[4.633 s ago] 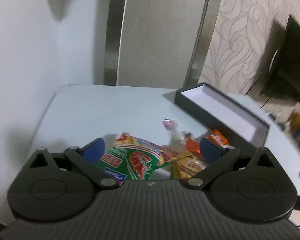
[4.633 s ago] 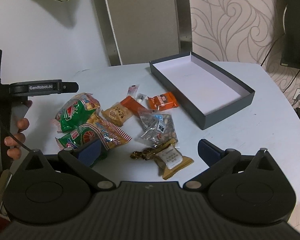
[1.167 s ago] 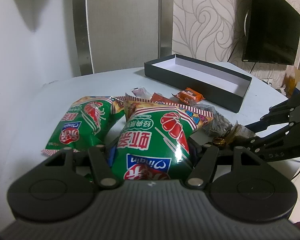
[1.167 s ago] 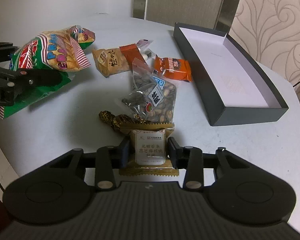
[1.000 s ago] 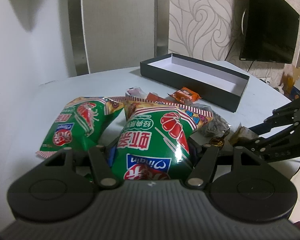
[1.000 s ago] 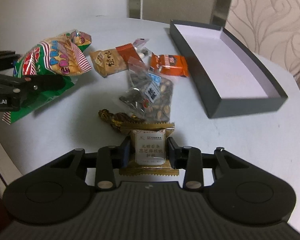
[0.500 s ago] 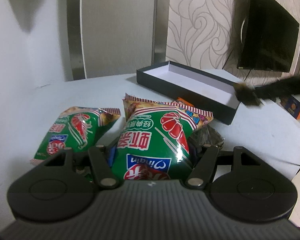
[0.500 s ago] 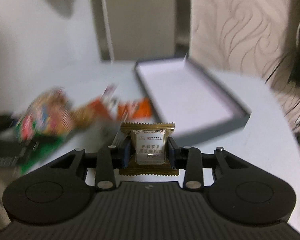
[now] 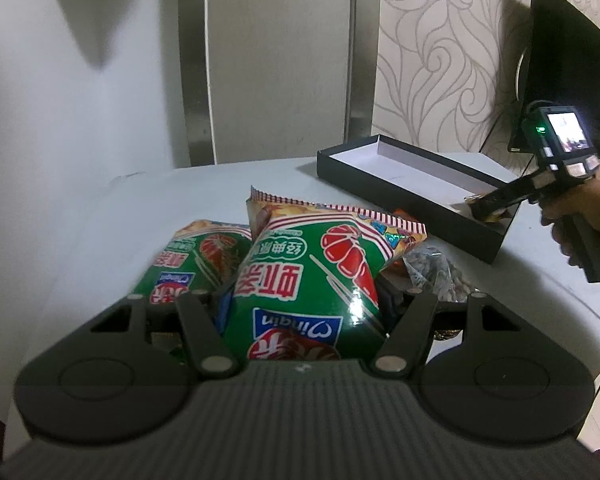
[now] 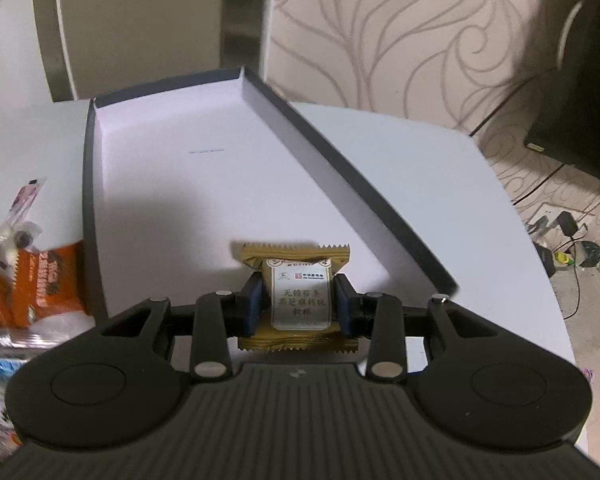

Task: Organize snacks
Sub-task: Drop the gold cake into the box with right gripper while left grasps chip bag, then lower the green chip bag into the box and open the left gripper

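My left gripper [image 9: 306, 300] is shut on a green and red chip bag [image 9: 316, 272], held up over the table with its striped top edge pointing away from me. A second green chip bag [image 9: 196, 252] lies on the table just behind and to the left. My right gripper [image 10: 298, 304] is shut on a small gold snack packet [image 10: 298, 292] and hangs over the near end of the dark box [image 10: 100, 272] with its white inside. From the left wrist view, the right gripper [image 9: 486, 204] reaches over the near corner of that box [image 9: 380, 182].
An orange packet [image 10: 46, 280] and a small clear wrapper [image 10: 18, 236] lie left of the box, with a clear bag of seeds [image 9: 432, 276] nearby. A person's hand [image 9: 588, 216] holds the right gripper's handle. A dark screen [image 9: 568, 60] stands on the right, cables on the floor [image 10: 560, 232].
My right gripper has swung with the gold packet from above the loose snacks to over the box. The left gripper keeps holding its chip bag almost still.
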### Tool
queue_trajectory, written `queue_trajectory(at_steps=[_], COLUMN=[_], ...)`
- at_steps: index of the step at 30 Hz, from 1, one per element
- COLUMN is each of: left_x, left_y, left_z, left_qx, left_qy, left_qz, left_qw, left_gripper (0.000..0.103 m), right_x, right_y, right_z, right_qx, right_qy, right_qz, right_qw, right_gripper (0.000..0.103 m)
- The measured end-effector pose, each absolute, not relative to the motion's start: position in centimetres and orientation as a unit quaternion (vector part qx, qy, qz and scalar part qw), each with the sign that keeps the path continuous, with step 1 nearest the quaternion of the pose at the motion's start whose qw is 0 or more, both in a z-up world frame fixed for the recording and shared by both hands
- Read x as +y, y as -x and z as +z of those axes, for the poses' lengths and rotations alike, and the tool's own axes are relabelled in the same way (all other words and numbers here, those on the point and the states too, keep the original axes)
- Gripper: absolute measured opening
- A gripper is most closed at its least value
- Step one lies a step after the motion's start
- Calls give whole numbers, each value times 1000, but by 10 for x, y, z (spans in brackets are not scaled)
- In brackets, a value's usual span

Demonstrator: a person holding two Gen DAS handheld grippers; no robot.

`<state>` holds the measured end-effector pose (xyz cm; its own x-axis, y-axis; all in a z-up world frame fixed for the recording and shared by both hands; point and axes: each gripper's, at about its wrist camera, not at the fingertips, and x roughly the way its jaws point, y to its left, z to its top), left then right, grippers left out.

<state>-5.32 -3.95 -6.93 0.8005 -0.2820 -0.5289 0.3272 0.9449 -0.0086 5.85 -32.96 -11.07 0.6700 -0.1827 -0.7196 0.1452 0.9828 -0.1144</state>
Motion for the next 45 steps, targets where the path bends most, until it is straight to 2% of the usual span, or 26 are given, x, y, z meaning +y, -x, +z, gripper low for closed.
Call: queue_trajectory(at_steps=[20, 23, 25, 30, 33, 37, 39, 40, 45], left_x=[-97, -110, -121, -158, -187, -228, -244, -250, -266], left_y=[34, 28, 25, 13, 4, -11, -17, -19, -26], left_z=[-75, -72, -69, -64, -62, -67, -71, -73, -81], left_qx=[265, 256, 250, 232, 221, 219, 217, 216, 218], left_qy=[-65, -70, -73, -87, -99, -119, -131, -135, -148], left_qz=[-321, -336, -346, -373, -386, -384, -377, -376, -368], left_qw=[907, 904, 901, 894, 890, 889, 891, 891, 892], left_gripper=[67, 67, 67, 67, 68, 70, 78, 85, 86], right_x=[-334, -323, -318, -322, -322, -323, -322, -323, -325], right_y=[110, 128, 139, 166, 184, 197, 200, 202, 209], right_z=[-115, -102, -87, -48, -35, -26, -25, -26, -27], right_qx=[411, 385, 359, 321, 310, 312, 314, 317, 320], right_qy=[11, 8, 13, -28, -37, -45, -46, -46, -54], right_qz=[-182, -173, -164, -140, -132, -130, -132, -132, -132], right_qw=[893, 907, 919, 936, 941, 940, 939, 938, 936], right_gripper=[42, 50, 60, 69, 71, 71, 71, 71, 71])
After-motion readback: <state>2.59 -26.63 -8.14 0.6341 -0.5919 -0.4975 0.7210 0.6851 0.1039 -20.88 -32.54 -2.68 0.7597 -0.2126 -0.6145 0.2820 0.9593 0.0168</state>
